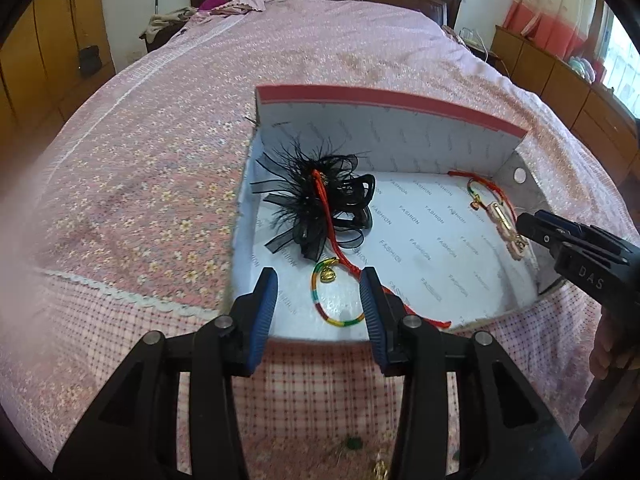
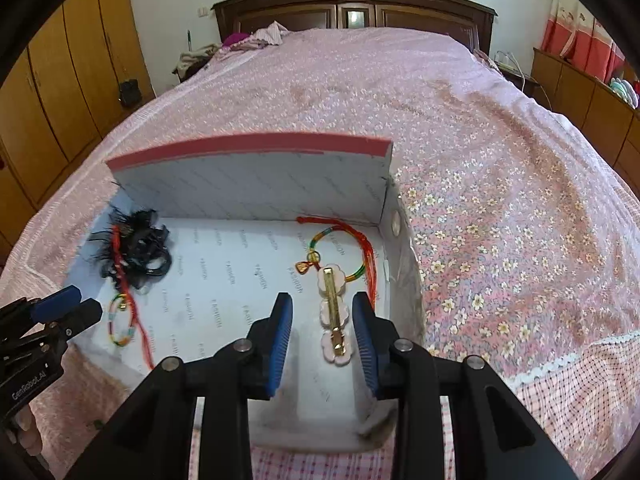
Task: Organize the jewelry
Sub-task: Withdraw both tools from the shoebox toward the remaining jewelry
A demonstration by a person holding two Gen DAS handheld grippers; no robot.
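Note:
An open box [image 1: 384,132] [image 2: 256,176] with a pink-edged back wall lies on the bed. In it are a black feather hair clip [image 1: 320,204] [image 2: 138,244], a multicoloured cord bracelet with red string and a gold charm [image 1: 332,304] [image 2: 122,320], a second such bracelet [image 1: 480,192] [image 2: 352,256], and a pink flower hair clip with a gold bar [image 1: 508,228] [image 2: 334,316]. My left gripper [image 1: 319,286] is open and empty over the first bracelet. My right gripper [image 2: 323,310] is open with its jaws either side of the pink clip.
The box sits on a pink floral bedspread [image 1: 160,152] [image 2: 500,184] near the bed's front edge, where a checked cloth [image 1: 320,380] begins. A dark headboard [image 2: 352,0] is at the far end. Wooden cabinets [image 2: 60,80] line both sides.

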